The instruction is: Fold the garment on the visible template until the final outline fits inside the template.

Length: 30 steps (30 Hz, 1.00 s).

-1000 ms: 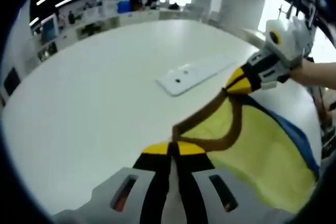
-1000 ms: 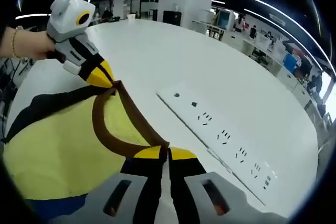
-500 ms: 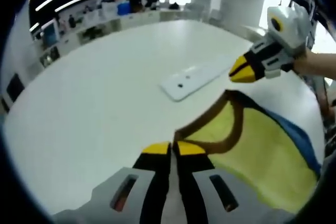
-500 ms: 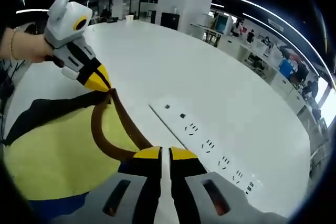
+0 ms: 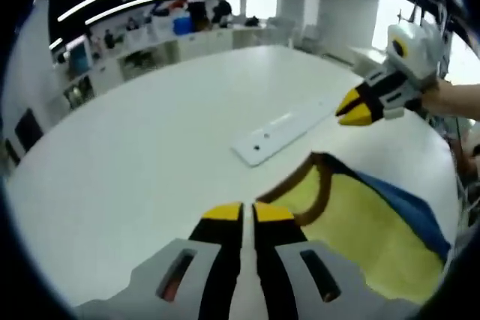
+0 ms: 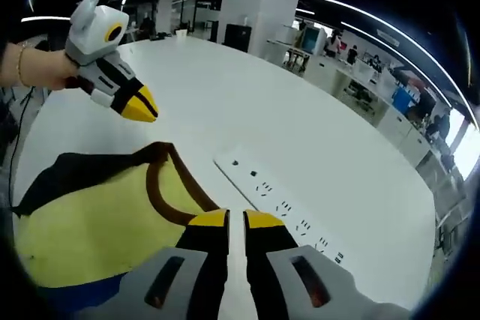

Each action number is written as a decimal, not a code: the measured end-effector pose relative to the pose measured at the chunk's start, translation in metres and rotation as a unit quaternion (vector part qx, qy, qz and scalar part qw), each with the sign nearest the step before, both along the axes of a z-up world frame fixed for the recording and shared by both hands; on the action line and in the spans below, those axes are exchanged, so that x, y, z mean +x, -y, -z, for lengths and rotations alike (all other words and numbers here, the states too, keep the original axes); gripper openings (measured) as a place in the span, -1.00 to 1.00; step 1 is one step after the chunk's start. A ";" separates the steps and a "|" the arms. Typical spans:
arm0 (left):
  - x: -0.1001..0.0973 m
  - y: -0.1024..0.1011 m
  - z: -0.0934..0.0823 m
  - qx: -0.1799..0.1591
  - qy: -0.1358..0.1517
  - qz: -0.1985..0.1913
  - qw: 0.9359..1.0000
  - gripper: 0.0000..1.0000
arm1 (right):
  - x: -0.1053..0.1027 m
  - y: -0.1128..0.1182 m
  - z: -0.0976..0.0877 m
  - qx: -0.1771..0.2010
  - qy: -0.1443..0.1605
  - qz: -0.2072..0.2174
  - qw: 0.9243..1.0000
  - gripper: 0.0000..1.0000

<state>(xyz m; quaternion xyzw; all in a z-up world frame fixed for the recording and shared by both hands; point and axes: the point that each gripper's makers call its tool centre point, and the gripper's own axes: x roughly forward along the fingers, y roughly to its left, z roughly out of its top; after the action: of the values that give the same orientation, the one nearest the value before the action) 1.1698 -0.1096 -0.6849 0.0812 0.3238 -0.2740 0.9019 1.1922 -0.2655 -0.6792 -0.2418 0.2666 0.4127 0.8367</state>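
Lying flat on glossy white table [image 5: 150, 155]: soft yellow garment [image 6: 90, 230], brown curved collar | left gripper [image 5: 241, 212], right gripper [image 6: 227, 219]: jaws pressed together, pinching nothing | flat white power strip [image 6: 289, 211] beside.

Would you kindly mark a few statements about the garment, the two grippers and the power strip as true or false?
1. The garment lies on the white table. True.
2. The garment is red with a white collar. False: it is yellow, with a brown collar and some blue.
3. The left gripper pinches the collar. False: in the right gripper view it hangs clear above the cloth, holding nothing.
4. A white power strip lies on the table beside the garment. True.
5. The right gripper is seen apart from the garment in the left gripper view. True.
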 end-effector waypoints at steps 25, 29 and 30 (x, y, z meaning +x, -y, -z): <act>-0.095 0.001 -0.071 -0.070 0.045 -0.005 0.996 -0.62 | -0.098 -0.011 -0.067 0.108 -0.010 -0.003 0.994 -0.47; -0.112 0.000 -0.075 -0.074 0.046 -0.001 0.996 -0.52 | -0.114 -0.007 -0.070 0.107 -0.007 -0.004 0.994 -0.40; -0.115 0.000 -0.076 -0.075 0.046 -0.001 0.996 -0.51 | -0.117 -0.005 -0.071 0.104 -0.006 -0.003 0.995 -0.36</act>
<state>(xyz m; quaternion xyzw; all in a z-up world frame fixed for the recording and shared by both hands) 1.0547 -0.1098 -0.6089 0.0260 0.2606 -0.2928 0.9196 1.0749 -0.2608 -0.6085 -0.1515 0.2262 0.4424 0.8545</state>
